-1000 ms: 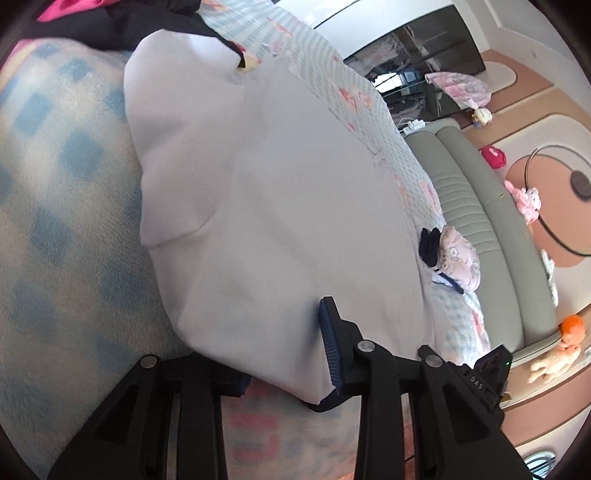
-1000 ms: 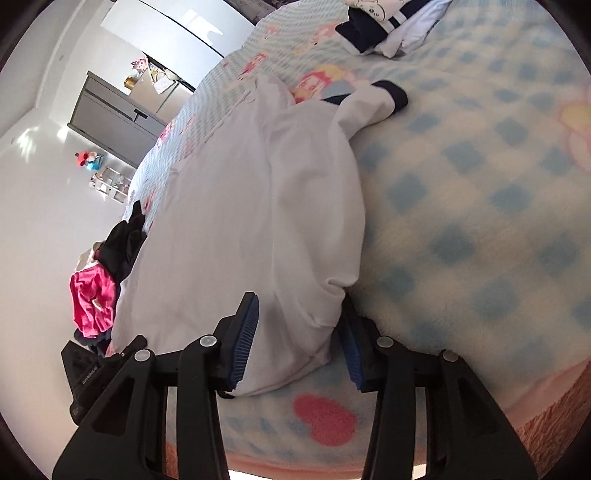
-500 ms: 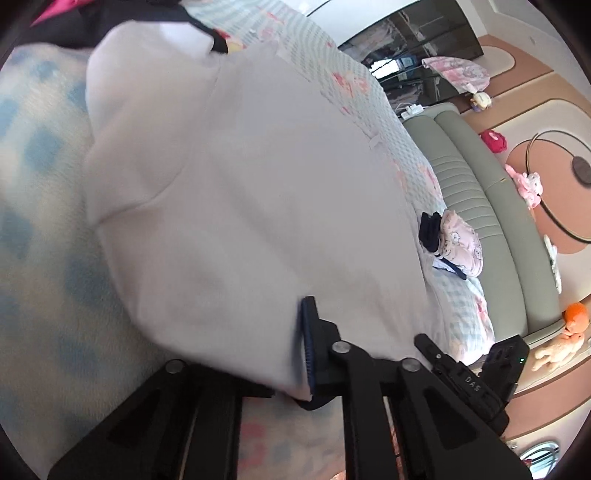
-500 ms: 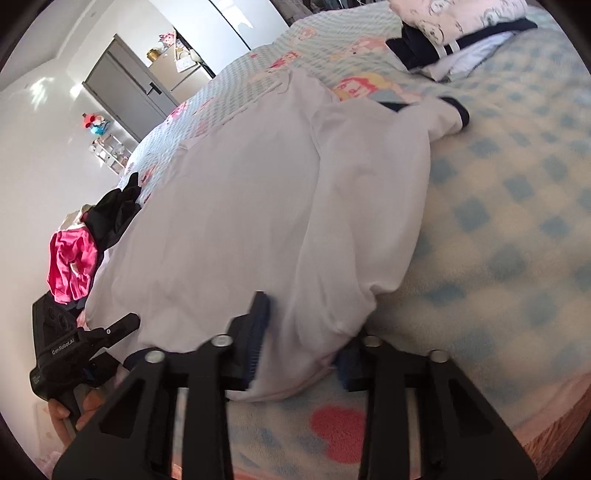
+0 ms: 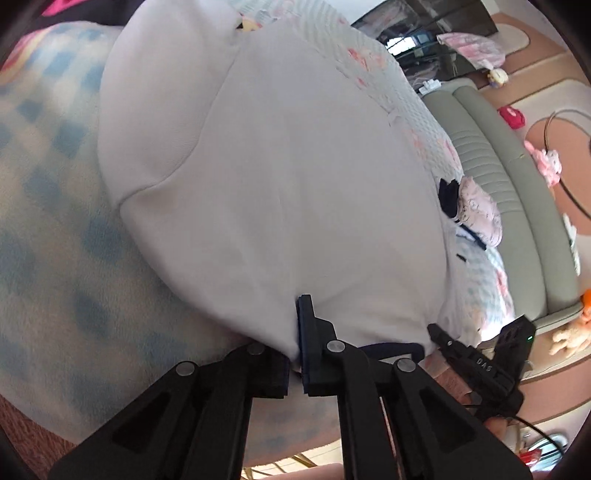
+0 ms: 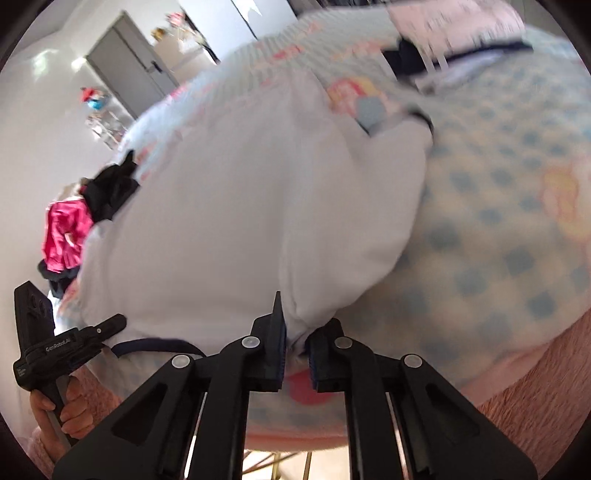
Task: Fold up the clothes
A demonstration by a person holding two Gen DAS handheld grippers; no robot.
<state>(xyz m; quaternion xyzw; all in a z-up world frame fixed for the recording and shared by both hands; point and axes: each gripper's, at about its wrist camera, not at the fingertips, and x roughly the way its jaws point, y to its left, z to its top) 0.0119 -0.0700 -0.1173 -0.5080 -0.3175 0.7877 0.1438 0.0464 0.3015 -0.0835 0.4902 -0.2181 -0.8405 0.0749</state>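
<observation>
Both grippers clamped on the near hem of a white shirt, spread on a bed.

The left gripper (image 5: 293, 350) and right gripper (image 6: 295, 345) pinch the white shirt (image 5: 295, 177), jaws just closed on cloth. It lies on a blue-checked blanket (image 6: 498, 240). Beyond: grey-green sofa (image 5: 517, 192), grey cabinet (image 6: 125, 74), pink and black clothes (image 6: 77, 221). Both point steeply down; a hand (image 6: 70, 410) grips the left handle.

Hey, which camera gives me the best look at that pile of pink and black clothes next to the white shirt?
The right wrist view: the pink and black pile sits whole at the left, beyond the white shirt. The left wrist view catches only a sliver of it at the top-left edge.
</observation>
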